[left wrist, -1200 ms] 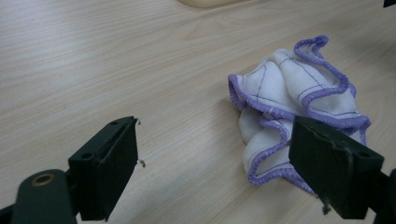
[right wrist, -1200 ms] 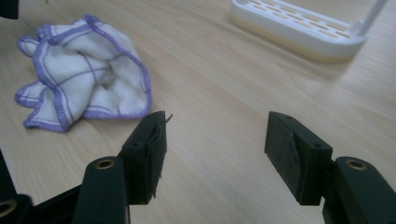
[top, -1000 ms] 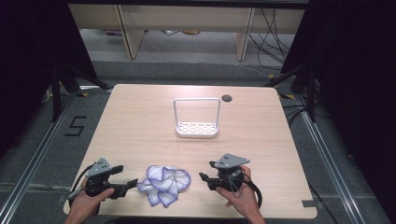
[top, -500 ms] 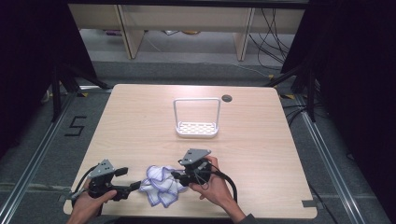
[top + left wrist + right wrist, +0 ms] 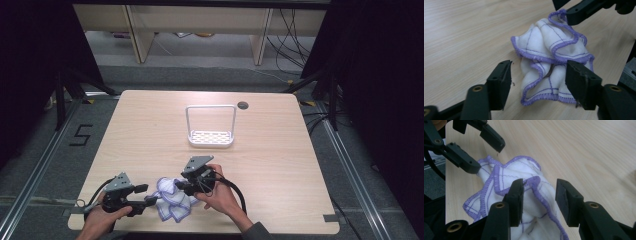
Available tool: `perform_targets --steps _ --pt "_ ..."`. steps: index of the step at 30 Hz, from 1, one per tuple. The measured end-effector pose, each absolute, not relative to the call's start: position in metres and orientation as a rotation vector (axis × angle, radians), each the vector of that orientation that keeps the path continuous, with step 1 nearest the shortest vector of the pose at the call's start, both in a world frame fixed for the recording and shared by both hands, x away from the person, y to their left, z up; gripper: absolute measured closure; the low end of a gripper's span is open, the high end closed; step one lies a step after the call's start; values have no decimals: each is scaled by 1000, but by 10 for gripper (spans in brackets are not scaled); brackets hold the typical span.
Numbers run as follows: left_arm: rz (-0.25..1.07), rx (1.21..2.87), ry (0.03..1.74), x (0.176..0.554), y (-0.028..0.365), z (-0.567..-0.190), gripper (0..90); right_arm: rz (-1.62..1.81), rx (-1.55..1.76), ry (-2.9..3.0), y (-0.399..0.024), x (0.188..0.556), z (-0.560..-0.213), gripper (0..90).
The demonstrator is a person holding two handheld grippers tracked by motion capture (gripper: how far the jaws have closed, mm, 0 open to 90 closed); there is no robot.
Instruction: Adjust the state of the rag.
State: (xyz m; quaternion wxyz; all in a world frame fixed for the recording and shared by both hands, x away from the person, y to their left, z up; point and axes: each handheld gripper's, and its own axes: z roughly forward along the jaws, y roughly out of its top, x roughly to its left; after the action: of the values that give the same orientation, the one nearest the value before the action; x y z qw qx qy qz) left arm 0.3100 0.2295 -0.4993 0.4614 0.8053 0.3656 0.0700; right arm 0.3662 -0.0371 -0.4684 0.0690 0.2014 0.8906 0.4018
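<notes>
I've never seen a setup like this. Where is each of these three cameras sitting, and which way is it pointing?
High view: above the person's side, facing forward and down on the light wooden table; forearms and both hand-held grippers show.
Left gripper view: rides the left hand-held gripper, looking along its open black jaws.
Right gripper view: rides the right hand-held gripper, jaws open over the cloth.
Shared: all three show the crumpled white cloth with purple edging.

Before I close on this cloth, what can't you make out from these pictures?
- The cloth: its full shape is lost in its own folds.
- Left gripper view: the cloth's right edge is behind the left tool and its right jaw.
- Right gripper view: the cloth's near part is behind the right tool.
- High view: the dark round spot beside the white rack is too small to identify.
</notes>
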Motion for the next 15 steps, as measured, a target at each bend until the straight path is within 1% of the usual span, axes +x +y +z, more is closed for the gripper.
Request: perform_targets --steps 2,3,4,6,7,8,9,11,15 --pt "160 2006 869 313 222 -504 466 1221 636 2706 -36 371 -473 640" --pt "160 2006 869 313 222 -504 500 1221 636 2706 -36 371 -473 640" --pt "152 2019 862 315 221 -506 500 1229 637 2716 -35 372 -475 666" --pt "140 2014 861 316 221 -508 635 1231 595 2735 -34 374 -477 765" --pt "135 2012 846 316 222 -509 719 1235 603 2734 -34 373 -477 848" --pt "136 1995 851 315 222 -509 745 1227 588 2737 -35 373 -476 871" --pt "134 1998 837 315 224 -508 773 1229 597 2719 -36 372 -475 880" --pt "137 1996 833 313 223 -506 804 1244 593 2689 -39 372 -472 886" --pt "143 1984 823 310 223 -502 823 1262 601 2643 -52 368 -460 888"
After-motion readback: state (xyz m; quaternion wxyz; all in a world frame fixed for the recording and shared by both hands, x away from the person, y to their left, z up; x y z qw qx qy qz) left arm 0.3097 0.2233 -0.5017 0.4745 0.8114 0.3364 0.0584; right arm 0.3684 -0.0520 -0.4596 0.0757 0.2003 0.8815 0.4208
